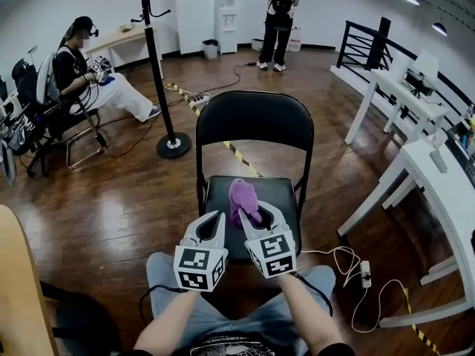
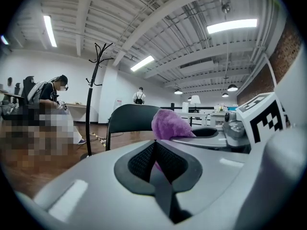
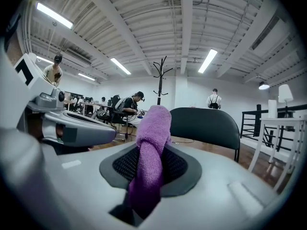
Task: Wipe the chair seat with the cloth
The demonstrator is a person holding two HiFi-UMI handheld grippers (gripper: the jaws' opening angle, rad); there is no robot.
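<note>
- Head view: cloth bunched upright in the right gripper, over the black chair seat, probably positioned to start a wiping pass; contact with the seat cannot be confirmed; wooden floor all round
- Left gripper view: left gripper jaws pressed together on nothing, beside the cloth, likely idle, clear of the wiping path
- Right gripper view: jaws clamped on the cloth, a fold rising past the tips; chair back ahead, open workroom beyond
</note>
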